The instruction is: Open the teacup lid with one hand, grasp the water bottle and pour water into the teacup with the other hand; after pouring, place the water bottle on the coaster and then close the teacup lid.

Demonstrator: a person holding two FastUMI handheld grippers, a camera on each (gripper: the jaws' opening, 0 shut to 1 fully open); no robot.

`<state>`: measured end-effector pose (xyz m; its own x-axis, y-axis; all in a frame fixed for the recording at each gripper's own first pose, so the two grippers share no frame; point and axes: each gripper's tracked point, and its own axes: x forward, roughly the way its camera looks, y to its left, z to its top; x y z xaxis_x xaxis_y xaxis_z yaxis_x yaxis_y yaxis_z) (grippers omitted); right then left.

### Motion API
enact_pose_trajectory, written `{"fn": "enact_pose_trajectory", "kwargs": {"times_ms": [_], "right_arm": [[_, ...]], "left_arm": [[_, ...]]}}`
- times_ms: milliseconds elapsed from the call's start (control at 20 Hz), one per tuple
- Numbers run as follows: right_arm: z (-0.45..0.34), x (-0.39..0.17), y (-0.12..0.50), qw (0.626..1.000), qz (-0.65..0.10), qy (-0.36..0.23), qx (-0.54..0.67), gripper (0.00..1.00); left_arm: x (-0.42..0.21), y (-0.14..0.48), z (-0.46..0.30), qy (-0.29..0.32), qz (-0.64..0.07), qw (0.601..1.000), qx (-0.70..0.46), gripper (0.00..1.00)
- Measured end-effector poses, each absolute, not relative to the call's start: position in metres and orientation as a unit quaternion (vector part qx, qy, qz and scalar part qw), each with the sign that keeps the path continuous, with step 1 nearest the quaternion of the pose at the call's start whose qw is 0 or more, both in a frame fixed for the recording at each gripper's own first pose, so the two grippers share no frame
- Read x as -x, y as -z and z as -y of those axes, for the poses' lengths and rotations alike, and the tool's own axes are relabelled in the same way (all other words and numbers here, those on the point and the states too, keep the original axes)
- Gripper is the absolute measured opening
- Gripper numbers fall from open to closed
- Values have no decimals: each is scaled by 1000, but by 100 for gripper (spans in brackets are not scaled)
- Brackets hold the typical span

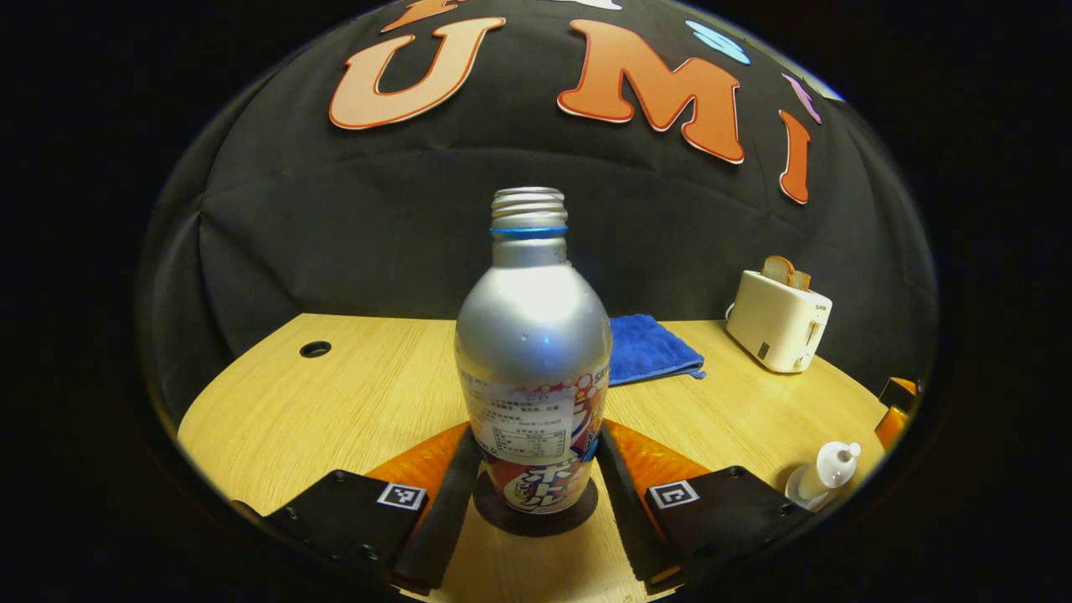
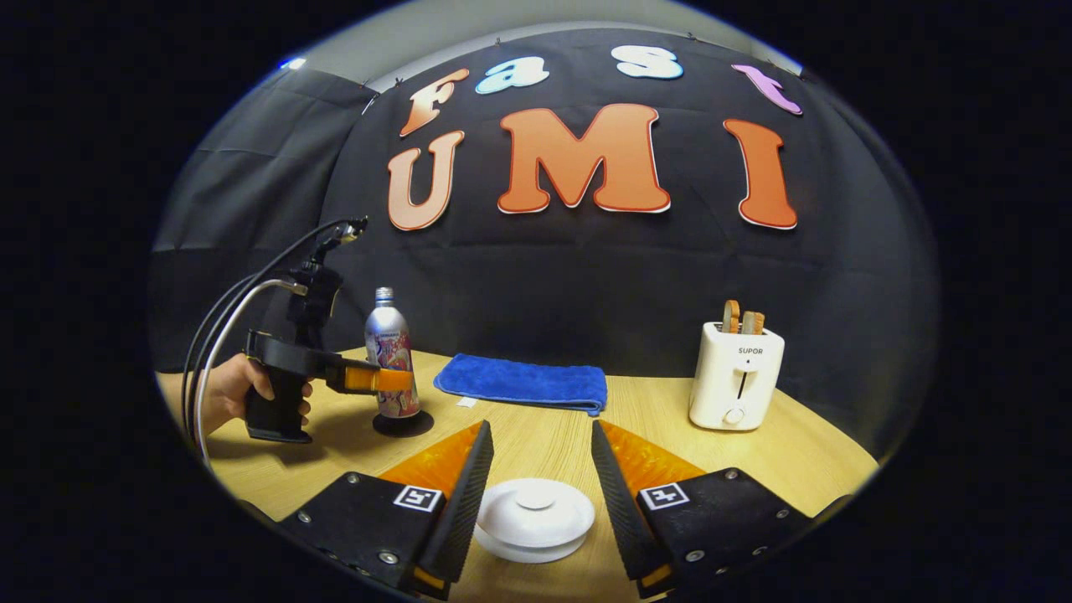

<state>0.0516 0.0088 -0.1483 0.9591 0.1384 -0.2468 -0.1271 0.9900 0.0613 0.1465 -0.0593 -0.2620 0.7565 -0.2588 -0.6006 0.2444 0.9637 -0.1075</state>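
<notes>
Left gripper view: bottle [image 1: 533, 368] upright on dark coaster [image 1: 536, 512], between left gripper [image 1: 536, 469] fingers; whether they touch it, cannot tell.
Right gripper [image 2: 536, 469]: fingers spread around lidded teacup [image 2: 534, 517].
Table [image 2: 754, 452]: wooden.

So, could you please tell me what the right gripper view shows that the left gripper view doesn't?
Right gripper view: a hand holding the left gripper, its cables, and the teacup lid seen from above between open tongs. Left gripper view: a round hole in the table, and the uncapped threaded neck of the water bottle. Shared: that bottle on its dark coaster, the blue towel, the toaster holding toast.
</notes>
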Motion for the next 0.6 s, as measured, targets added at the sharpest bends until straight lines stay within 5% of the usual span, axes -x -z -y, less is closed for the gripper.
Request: {"fn": "enact_pose_trajectory", "kwargs": {"times_ms": [600], "right_arm": [[-3,-39,148,988,-139,-65,-18,87]], "left_arm": [[-129,271,61,145,-342,928,14,96]]}}
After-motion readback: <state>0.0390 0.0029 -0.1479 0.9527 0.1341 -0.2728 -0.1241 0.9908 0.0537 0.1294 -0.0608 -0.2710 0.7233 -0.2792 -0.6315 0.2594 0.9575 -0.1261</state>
